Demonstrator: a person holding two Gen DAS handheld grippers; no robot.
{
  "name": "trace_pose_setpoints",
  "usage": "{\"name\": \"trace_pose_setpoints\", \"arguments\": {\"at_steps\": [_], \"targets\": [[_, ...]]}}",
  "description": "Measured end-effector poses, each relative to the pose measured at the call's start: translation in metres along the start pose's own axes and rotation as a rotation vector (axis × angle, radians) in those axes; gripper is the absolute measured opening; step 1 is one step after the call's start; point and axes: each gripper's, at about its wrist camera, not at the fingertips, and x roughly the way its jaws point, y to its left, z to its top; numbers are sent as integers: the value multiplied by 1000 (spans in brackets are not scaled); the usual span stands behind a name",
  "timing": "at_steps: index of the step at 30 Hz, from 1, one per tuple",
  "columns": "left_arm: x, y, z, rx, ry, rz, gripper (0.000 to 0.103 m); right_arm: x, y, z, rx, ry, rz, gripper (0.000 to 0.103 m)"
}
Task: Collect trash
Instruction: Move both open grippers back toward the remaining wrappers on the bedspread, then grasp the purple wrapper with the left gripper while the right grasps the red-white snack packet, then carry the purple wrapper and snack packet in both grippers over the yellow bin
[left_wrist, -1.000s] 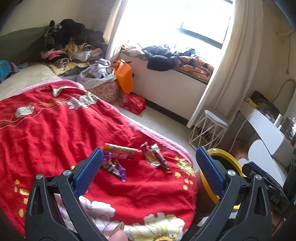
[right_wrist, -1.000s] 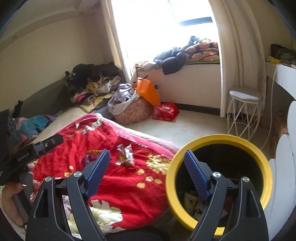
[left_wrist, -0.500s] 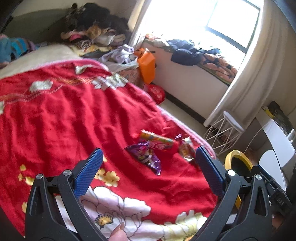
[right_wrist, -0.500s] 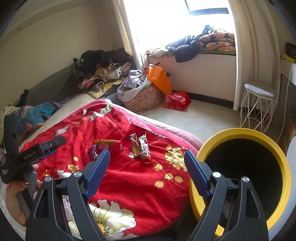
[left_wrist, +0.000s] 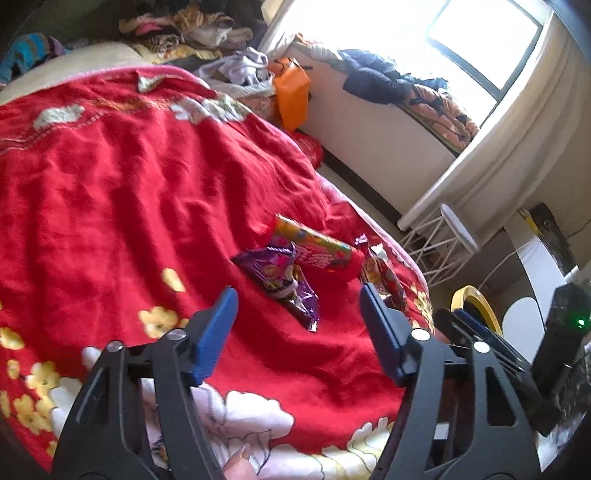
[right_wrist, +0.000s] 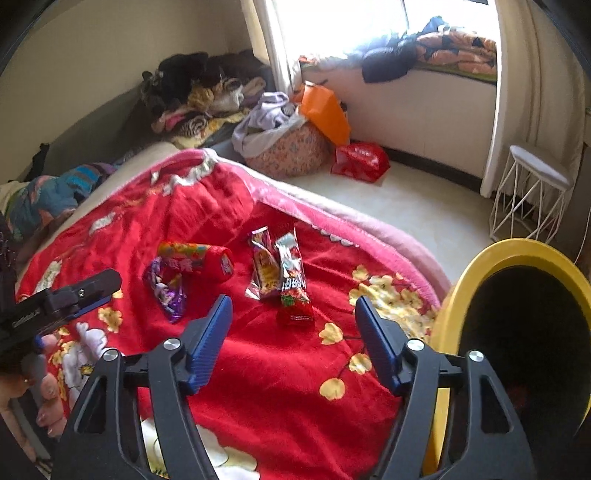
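Several snack wrappers lie on a red flowered blanket. A purple wrapper lies just ahead of my open, empty left gripper. A red and orange tube packet lies beyond it, and two more wrappers to its right. In the right wrist view the purple wrapper, tube packet and two red wrappers lie ahead of my open, empty right gripper. A yellow-rimmed bin stands at the right, also seen in the left wrist view.
Clothes are piled at the far wall. An orange bag, a red bag and a flowered basket sit on the floor. A white wire stool stands by the curtain.
Both grippers have moved in over the bed toward the wrappers, which now look larger and closer. The bin has slid to the right edge of the right wrist view. Both jaws stay open.
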Motion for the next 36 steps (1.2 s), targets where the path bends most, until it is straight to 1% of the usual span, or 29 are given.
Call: {"name": "trace_pose_setpoints", "arguments": {"at_steps": [3,6,11,13,14,15,16,18,21,22,24,25,26,29,36], "targets": [[13,-1,-1,-4,33,-11,54,14,-1,1,0,33,-4,59],[25,-1,-2,-15,62,-8,54,26,-3,2,2,51,-4,54],[39,1,-3,-32,84,6,54,39,-3,4,6,72,-7,51],[43,3,-3,-49,91,8,54,45,-4,4,8,85,-12,47],[46,5,-1,-59,94,7,54,48,-4,4,12,91,-10,41],[48,7,-1,-73,97,4,54,51,-6,3,21,101,-3,33],[50,9,0,-83,101,1,54,52,-7,3,25,104,-1,28],[53,13,-1,-93,105,5,51,50,-8,-1,31,99,5,28],[57,19,-2,-115,116,20,41,42,-8,-4,41,80,9,28],[57,20,-2,-117,117,31,35,38,-9,-5,48,70,8,28],[56,22,-3,-118,119,40,31,28,-11,-8,68,47,12,28],[56,22,-2,-118,119,43,28,24,-11,-9,76,39,14,28],[55,23,-3,-120,119,43,23,21,-11,-9,84,31,18,28],[53,25,-4,-129,122,31,15,6,-13,-15,107,8,34,28],[37,24,-9,-124,111,3,9,-18,-10,-21,101,-36,45,27]]}}
